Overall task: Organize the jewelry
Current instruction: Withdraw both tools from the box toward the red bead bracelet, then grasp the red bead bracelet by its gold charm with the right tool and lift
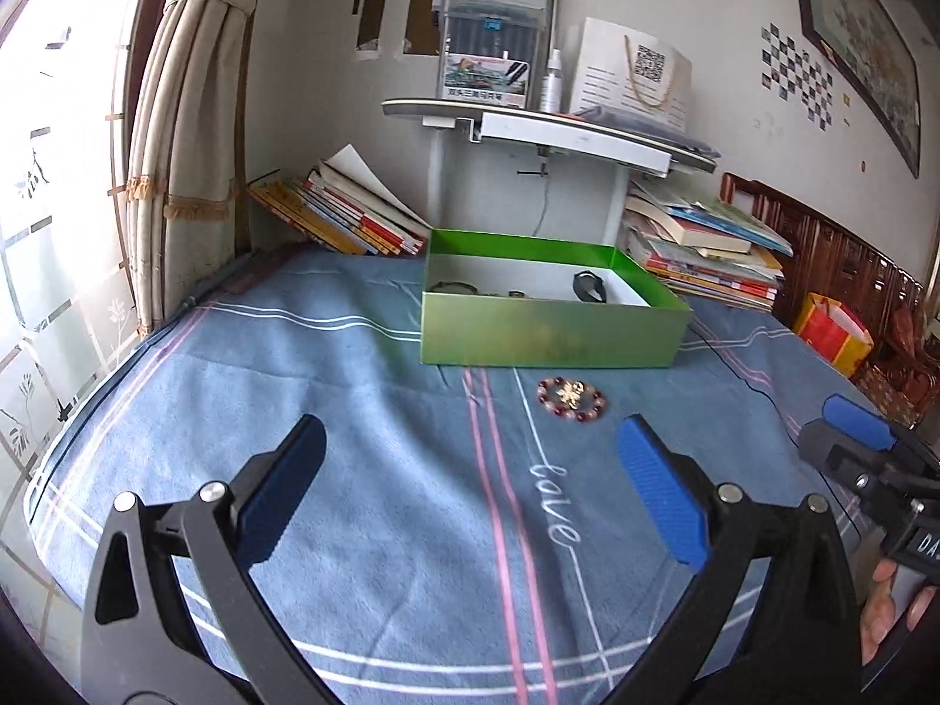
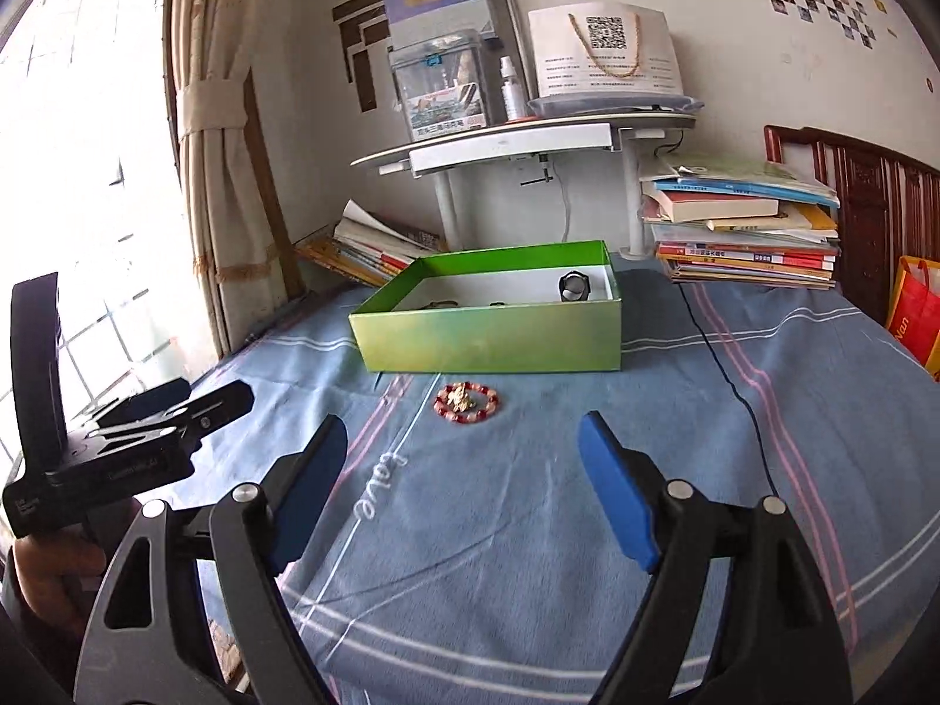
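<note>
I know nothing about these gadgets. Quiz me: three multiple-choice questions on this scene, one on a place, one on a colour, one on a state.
1. Where is the bead bracelet?
A. inside the box
B. on the blue cloth in front of the box
C. on the books

2. What colour is the box outside?
A. green
B. red
C. black

3. How are the right hand-held gripper and the left hand-held gripper?
A. both open, empty
B. both shut
C. one holds the bracelet

Answers: 1 B, it lies on cloth before the box wall; 2 A, green walls; 3 A, jaws wide apart, nothing between.
</note>
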A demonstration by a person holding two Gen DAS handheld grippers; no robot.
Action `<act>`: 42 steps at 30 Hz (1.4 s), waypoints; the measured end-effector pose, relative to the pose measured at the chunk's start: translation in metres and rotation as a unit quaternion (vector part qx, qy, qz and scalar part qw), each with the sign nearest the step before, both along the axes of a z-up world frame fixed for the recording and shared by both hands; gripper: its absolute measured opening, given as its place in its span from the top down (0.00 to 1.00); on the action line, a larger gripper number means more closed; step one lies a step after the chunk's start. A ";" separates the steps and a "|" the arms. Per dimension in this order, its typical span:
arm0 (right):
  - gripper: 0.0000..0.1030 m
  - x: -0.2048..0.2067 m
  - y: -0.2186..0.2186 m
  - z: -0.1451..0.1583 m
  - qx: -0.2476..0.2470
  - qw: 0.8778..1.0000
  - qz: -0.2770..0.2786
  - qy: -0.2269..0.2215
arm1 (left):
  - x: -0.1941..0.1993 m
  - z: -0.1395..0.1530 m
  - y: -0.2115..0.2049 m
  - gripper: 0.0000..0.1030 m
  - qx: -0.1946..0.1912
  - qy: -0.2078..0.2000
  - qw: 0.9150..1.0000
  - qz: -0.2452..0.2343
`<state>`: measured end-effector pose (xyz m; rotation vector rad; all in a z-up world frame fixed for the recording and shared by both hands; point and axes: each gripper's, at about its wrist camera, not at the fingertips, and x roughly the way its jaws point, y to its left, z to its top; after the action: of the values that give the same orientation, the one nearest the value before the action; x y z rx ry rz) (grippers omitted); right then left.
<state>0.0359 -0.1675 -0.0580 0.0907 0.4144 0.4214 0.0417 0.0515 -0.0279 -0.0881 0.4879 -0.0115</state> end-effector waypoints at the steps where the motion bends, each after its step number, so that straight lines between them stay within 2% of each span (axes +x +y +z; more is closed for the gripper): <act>1: 0.23 -0.002 0.000 0.000 0.000 1.000 0.000 0.000 | -0.002 0.000 -0.001 0.04 -0.001 0.001 1.000 -0.002; 10: 0.23 -0.005 -0.003 0.001 -0.002 1.000 -0.003 -0.001 | -0.008 0.002 -0.005 0.04 0.002 -0.002 1.000 -0.005; 28: 0.23 0.006 0.001 -0.003 -0.009 1.000 -0.002 0.009 | 0.005 -0.003 -0.006 0.04 0.007 0.012 1.000 -0.012; 40: 0.23 0.035 0.014 -0.011 -0.018 0.999 0.007 0.043 | 0.013 -0.010 0.006 0.04 -0.001 0.020 1.000 -0.006; 41: 0.25 0.040 0.017 -0.012 -0.020 0.999 0.008 0.049 | 0.014 -0.011 0.007 0.04 -0.001 0.021 1.000 -0.005; 42: 0.31 0.047 0.020 -0.013 -0.023 0.998 0.011 0.056 | 0.015 -0.011 0.008 0.04 -0.002 0.022 1.000 -0.004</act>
<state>0.0832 -0.1472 -0.0713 0.0653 0.5356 0.4287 0.0566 0.0598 -0.0392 -0.0905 0.5323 -0.0187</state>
